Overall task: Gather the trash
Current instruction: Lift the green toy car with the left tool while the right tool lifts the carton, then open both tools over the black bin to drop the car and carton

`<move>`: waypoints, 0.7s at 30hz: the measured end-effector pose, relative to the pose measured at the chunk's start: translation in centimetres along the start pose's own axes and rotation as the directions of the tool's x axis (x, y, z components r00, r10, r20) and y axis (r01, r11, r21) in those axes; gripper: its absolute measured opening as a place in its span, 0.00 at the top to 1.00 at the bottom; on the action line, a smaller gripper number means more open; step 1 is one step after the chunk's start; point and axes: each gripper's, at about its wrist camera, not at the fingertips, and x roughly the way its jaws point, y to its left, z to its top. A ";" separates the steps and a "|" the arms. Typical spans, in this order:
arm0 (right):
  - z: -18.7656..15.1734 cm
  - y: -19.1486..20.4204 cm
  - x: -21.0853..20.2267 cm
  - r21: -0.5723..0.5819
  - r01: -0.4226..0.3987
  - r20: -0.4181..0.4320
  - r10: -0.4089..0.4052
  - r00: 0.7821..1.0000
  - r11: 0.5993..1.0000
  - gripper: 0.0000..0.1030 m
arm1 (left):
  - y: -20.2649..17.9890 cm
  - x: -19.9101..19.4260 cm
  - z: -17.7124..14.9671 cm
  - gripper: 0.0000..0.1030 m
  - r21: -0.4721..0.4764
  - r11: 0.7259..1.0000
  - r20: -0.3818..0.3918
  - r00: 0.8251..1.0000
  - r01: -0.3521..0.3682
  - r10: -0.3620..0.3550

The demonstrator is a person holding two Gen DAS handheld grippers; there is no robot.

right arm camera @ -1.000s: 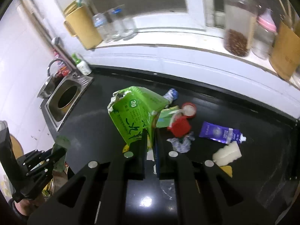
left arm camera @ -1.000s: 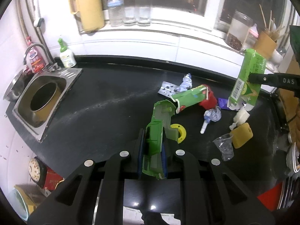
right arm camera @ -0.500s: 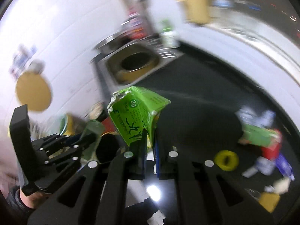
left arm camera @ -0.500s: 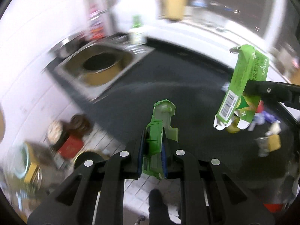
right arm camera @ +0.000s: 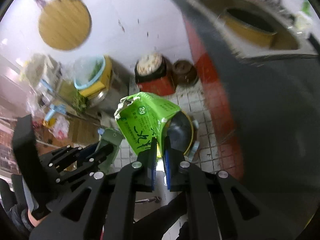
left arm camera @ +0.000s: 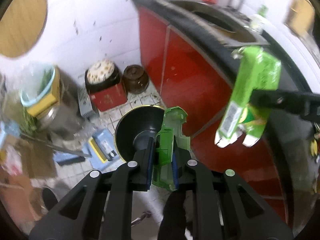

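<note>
Left tool [left arm camera: 162, 146]: clenched on a green plastic piece [left arm camera: 170, 132], which stands up between the pads and points to 12 o'clock.
Right tool [right arm camera: 160, 146]: clenched on the lower edge of a torn green carton [right arm camera: 144, 120]; carton leans toward 11 o'clock.
Carton, left wrist view: at 3 o'clock, gripped by the right tool's black fingers [left arm camera: 266, 98], hanging in front of the red cabinet [left arm camera: 180, 64].
Black bin [left arm camera: 138, 126]: round, gold-rimmed, on the tiled floor [left arm camera: 138, 104] directly beneath the green plastic piece; in the right wrist view it sits just behind the carton.
Worktop [right arm camera: 270, 110]: black, at 3 o'clock, with the sink [right arm camera: 256, 28] at 1 o'clock.
Image quality: edges blurred.
</note>
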 end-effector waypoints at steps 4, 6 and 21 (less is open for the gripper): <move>1.7 0.0 9.2 0.000 0.023 -0.100 -0.023 0.995 1.000 0.92 | 2.7 6.7 -0.7 0.85 -0.071 0.997 -0.014 1.000 0.027 -0.028; 2.1 -0.1 12.7 0.007 0.033 -0.139 -0.032 0.990 0.999 0.92 | 4.0 10.2 -1.2 0.85 -0.111 0.993 -0.046 0.998 0.032 -0.037; 3.5 -1.4 19.0 -0.009 0.056 -0.169 -0.057 0.984 0.998 0.12 | 7.3 17.0 -2.2 0.22 -0.150 0.989 -0.076 0.997 0.001 -0.012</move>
